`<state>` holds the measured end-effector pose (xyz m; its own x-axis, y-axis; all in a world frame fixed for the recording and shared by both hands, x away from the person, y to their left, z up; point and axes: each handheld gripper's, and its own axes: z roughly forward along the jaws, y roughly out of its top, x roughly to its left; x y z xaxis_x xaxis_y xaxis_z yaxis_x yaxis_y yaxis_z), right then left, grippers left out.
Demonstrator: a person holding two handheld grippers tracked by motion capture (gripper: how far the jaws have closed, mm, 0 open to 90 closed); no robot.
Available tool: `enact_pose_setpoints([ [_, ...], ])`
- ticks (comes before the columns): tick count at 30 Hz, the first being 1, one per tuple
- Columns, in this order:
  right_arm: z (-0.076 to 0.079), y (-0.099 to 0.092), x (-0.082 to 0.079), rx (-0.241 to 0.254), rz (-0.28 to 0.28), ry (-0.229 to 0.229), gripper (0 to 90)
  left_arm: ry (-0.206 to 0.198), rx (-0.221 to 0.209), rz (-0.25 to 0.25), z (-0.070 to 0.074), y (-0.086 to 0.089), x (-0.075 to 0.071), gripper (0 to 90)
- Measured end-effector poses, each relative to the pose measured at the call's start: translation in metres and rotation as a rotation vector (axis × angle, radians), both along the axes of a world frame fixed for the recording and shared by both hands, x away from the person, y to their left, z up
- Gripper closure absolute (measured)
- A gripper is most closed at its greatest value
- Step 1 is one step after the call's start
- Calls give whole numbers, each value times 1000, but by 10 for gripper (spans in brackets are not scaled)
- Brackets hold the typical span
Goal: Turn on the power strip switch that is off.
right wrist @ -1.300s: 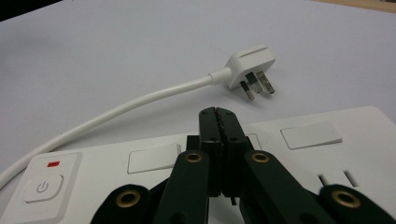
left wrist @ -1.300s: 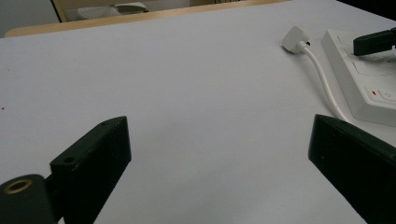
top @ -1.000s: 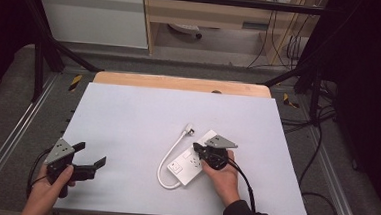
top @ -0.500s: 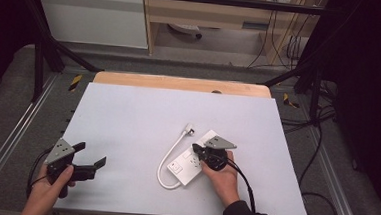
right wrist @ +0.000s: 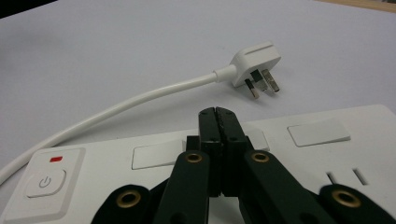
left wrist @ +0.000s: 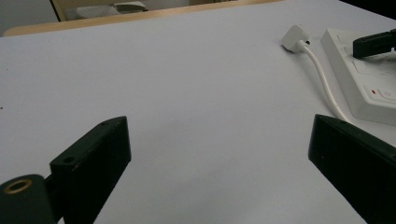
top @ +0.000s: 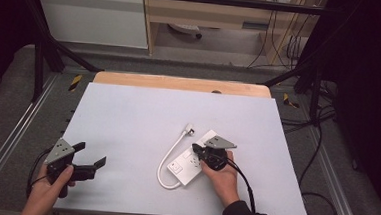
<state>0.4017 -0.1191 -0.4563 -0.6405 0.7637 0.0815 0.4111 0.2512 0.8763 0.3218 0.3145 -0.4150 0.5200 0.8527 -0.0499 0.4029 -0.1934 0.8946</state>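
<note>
Nothing's moved since a second ago. The white power strip [top: 192, 161] lies right-of-centre on the table [top: 128, 113], long axis diagonal, plug [top: 189, 129] beyond it. The right gripper [top: 196, 149] sits pinched shut, empty, over its top face; the left gripper [top: 91, 154] gapes open, well apart.

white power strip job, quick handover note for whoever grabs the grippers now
Right gripper: shut, tips resting on top of the flat white plastic power strip, holding nothing.
Left gripper: open, empty, near the table's front left corner.
The strip lies right of centre on the white table; its white three-pin plug lies loose beside it on its white cable.
Done: nothing plugged in.
Left: probably pressing the strip's switch or handling the plug.
</note>
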Motion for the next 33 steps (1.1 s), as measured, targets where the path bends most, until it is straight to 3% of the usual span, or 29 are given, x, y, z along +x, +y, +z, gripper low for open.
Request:
enact_pose_setpoints([
  [33, 13, -11, -1, 47, -22, -32, 900, 1, -1, 4, 0, 0, 0, 56],
])
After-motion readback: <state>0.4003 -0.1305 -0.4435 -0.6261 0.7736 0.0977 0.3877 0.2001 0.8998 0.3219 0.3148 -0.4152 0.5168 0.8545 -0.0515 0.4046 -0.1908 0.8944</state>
